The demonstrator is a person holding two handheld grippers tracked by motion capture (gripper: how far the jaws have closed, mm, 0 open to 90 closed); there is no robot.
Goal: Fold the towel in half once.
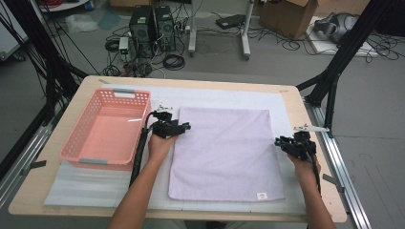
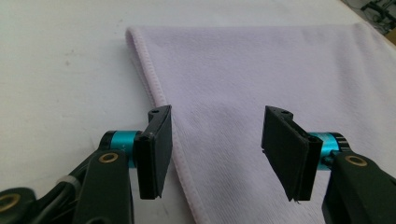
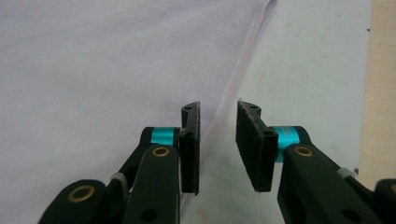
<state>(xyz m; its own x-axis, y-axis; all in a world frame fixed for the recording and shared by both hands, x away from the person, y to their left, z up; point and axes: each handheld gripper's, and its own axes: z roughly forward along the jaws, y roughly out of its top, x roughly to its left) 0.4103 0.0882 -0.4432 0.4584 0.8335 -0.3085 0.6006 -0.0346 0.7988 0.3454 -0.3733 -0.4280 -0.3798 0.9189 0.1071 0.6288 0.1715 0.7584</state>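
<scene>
A: Colours noted?
B: Towel [image 1: 224,152] plain pale lilac, white label at corner. Basket [image 1: 107,131] salmon pink w/ grey handles. Mat [image 1: 86,186] white, tabletop [image 1: 315,124] light wood.
A: Grippers?
B: Black, teal collars.

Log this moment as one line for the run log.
towel: flat on mat | left gripper: open over towel's left hem | right gripper: open over right hem | basket: at left

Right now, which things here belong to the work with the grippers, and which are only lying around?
In the job:
- towel, flat on the table
- left gripper, jaws apart at its left edge
- right gripper, jaws apart over its right edge

Lying about:
- pink basket, nothing in it
- computers, cables, cardboard box on the floor
</scene>
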